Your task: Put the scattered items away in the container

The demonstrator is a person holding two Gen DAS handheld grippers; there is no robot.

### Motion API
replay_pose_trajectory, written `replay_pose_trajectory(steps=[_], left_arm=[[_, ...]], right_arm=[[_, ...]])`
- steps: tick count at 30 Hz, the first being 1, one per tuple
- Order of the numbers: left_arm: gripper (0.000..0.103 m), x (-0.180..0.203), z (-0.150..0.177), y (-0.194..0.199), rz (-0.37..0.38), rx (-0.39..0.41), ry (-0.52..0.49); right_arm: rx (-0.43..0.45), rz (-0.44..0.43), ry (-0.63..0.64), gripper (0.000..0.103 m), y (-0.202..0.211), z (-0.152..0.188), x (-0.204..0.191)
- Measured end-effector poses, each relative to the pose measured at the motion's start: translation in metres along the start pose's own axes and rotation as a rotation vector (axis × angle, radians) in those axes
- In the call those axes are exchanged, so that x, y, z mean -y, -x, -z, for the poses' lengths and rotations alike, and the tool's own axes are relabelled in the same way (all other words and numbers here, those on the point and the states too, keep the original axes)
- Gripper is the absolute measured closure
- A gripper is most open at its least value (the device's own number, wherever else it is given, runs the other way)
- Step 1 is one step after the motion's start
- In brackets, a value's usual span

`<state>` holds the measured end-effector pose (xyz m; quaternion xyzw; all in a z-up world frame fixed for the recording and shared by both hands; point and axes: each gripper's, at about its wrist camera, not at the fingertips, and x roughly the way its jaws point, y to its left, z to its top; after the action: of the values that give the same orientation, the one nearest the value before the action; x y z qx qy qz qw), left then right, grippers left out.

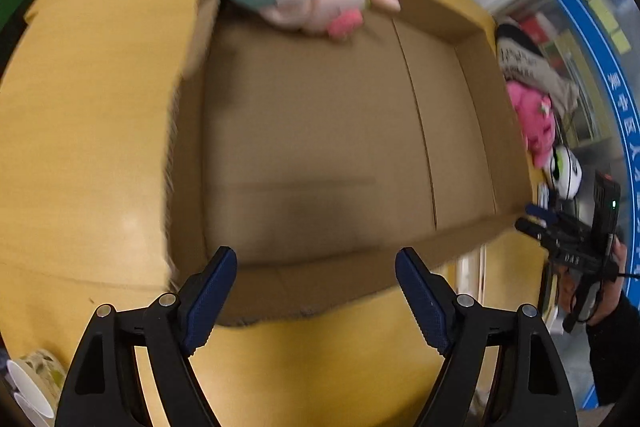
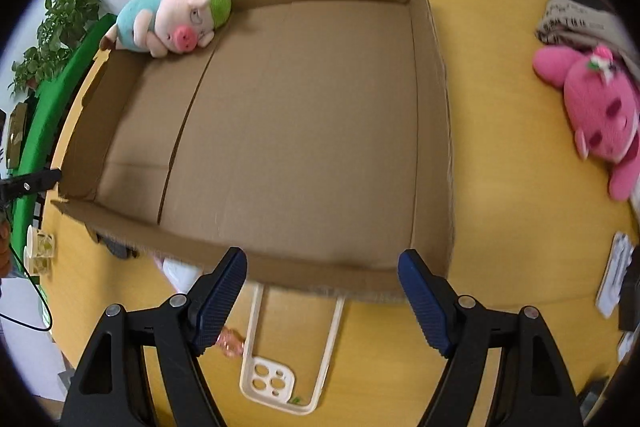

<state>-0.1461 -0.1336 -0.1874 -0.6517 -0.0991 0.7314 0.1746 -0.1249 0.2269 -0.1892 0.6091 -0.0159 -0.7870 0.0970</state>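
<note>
The cardboard box [image 2: 280, 115] lies open on the yellow desk [image 2: 500, 207], shallow-walled, and holds just one thing: a plush pig [image 2: 172, 23] in a teal shirt and green cap, lying on its side in the far left corner against the wall. The rest of the box floor is bare.

Outside the box, on the desk to its right, a pink plush toy [image 2: 600, 111] lies on its back with a folded printed cloth [image 2: 576, 15] just beyond it. A cream phone case [image 2: 280, 383] lies just in front of the near wall, under the right tongs [image 2: 322, 301], with a small pink-orange item [image 2: 231, 341] beside it. In the left wrist view a white and black round toy [image 1: 564, 173] sits past the pink plush [image 1: 534, 123].

Both tongs stand wide with nothing between the pads; the left tongs [image 1: 316, 297] hang over the near edge of the box [image 1: 320, 131], and their view is motion-blurred.

The step in hand looks like going for the next loose item. The phone case is nearest the right tongs; being thin and flat, it probably wants a grip across one long rail, tongs angled low so a pad slips under the edge. The pink plush would be easier: pinch the body, lift clear of the wall, and set it down in the bare middle, away from the pig
</note>
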Motion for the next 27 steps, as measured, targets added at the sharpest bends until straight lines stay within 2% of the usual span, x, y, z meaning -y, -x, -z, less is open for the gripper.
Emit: replay_pose_trajectory(steps=[5,8,10,12,14,16,19,22,24,27], left_arm=[[0.019,0.004,0.018,-0.016,-0.063,-0.048,-0.038],[0.019,0.005,0.027,-0.02,-0.065,-0.071,-0.03],[0.019,0.005,0.033,-0.016,-0.081,-0.064,-0.026],[0.019,0.007,0.037,-0.005,-0.098,-0.03,-0.015],[0.019,0.01,0.04,0.016,-0.1,0.037,0.0],[0.017,0.021,0.046,0.05,-0.111,0.139,-0.004],[0.002,0.045,0.055,0.097,-0.125,0.281,-0.016],[0.0,0.07,0.07,0.138,-0.135,0.412,-0.029],[0.0,0.081,0.079,0.156,-0.14,0.469,-0.027],[0.0,0.09,0.087,0.17,-0.139,0.51,-0.024]], right_arm=[[-0.011,0.001,0.027,0.025,-0.002,0.011,-0.013],[-0.02,-0.004,0.023,0.024,0.0,0.02,-0.012],[-0.013,0.017,0.008,0.025,0.007,0.023,-0.012],[0.039,0.037,0.008,0.025,0.027,0.023,-0.018],[0.104,0.044,0.014,0.024,0.053,0.021,-0.031],[0.177,0.065,0.03,0.024,0.082,0.02,-0.051],[0.26,0.098,0.038,0.023,0.116,0.023,-0.077],[0.305,0.108,0.019,0.023,0.139,0.026,-0.093],[0.321,0.12,0.032,0.023,0.151,0.03,-0.107],[0.337,0.141,0.067,0.023,0.164,0.035,-0.122]])
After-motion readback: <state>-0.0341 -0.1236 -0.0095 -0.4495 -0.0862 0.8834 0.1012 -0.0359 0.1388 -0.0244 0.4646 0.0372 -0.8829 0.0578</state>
